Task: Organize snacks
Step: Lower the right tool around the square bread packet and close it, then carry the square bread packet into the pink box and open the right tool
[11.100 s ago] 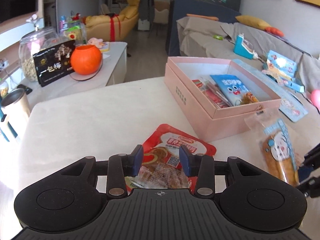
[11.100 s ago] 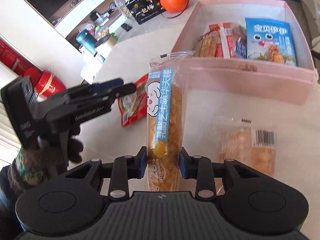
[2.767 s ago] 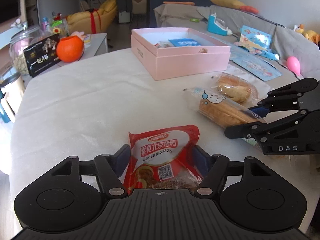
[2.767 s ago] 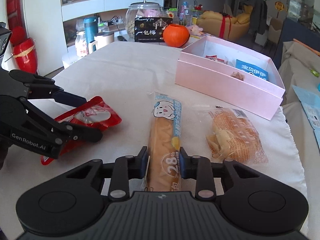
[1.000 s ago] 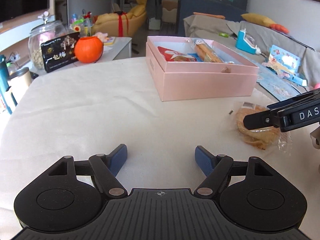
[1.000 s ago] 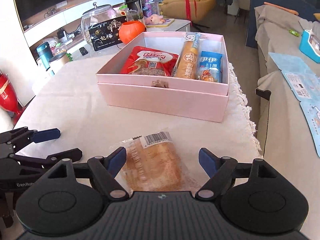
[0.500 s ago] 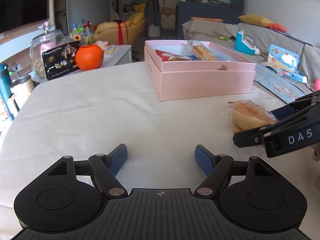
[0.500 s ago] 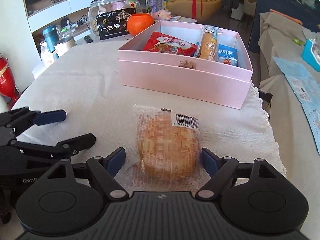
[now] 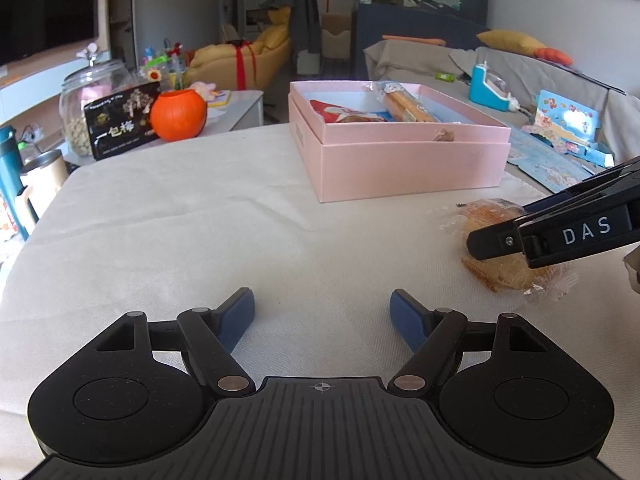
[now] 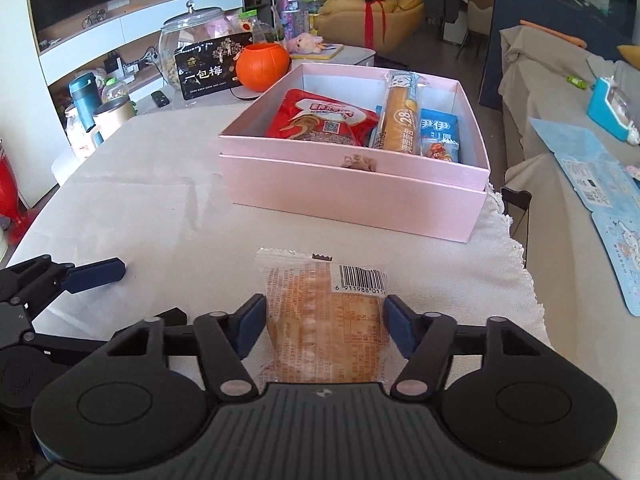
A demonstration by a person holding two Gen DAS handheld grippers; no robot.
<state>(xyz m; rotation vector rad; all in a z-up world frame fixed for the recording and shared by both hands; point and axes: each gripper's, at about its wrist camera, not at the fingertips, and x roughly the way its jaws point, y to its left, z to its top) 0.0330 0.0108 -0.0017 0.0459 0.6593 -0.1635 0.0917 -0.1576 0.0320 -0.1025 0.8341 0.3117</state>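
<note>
Cream-clothed counter [image 10: 160,208] before us, our right gripper [image 10: 325,322] jaws just closing, now clamped on the wrapped bread [image 10: 328,320] that lay loose between them, pink box [image 10: 352,196] beyond, left gripper [image 9: 322,312] apart, empty.

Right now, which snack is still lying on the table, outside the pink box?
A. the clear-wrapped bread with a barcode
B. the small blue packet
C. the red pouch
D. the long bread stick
A: the clear-wrapped bread lies on the tablecloth between the right claw's pads; the other snacks sit in the pink box.
</note>
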